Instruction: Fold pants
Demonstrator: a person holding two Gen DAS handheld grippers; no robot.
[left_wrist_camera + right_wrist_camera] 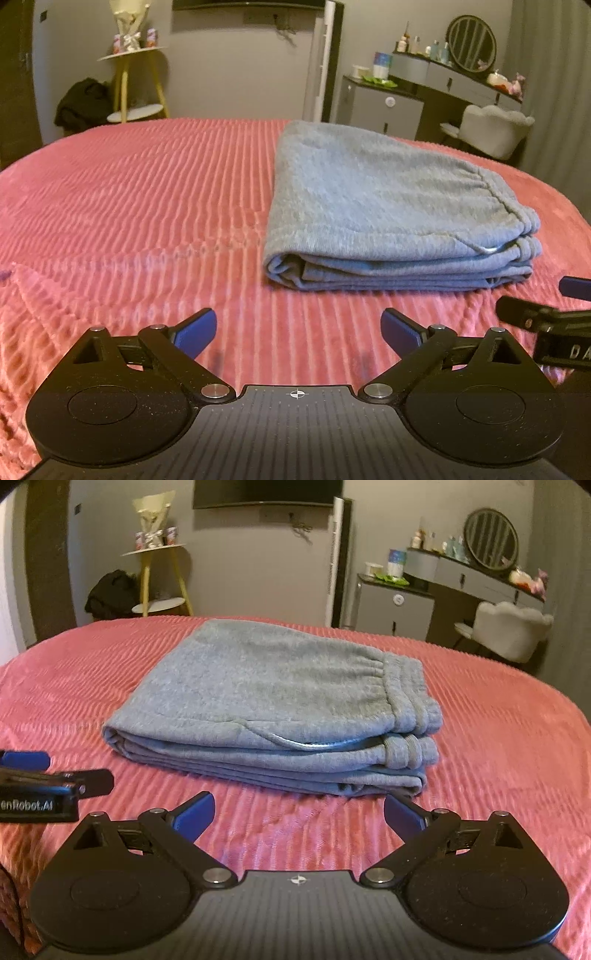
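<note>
On the left, the left gripper (298, 328), a black tool with blue finger pads, hung over the bare pink ribbed bedspread (129, 206). Its two fingers stood wide apart and nothing was between them. It sat back from the clothes, most likely so that it would not bump them.

In the middle lay the grey soft sweatpants (266, 701), folded into a neat flat stack on the pink cover. The folded edge faced left and the stretchy waistband (406, 701) with its bunched cloth lay on the right side. The layers sat one on top of another, so the folding looked done or nearly done.

On the right, the right gripper (299, 810) pointed at the near edge of the stack. Its fingers were also wide apart and held nothing, and they did not touch the cloth. Both tools rested near each other, side by side, probably because the pants could now be left alone to lie flat.
</note>
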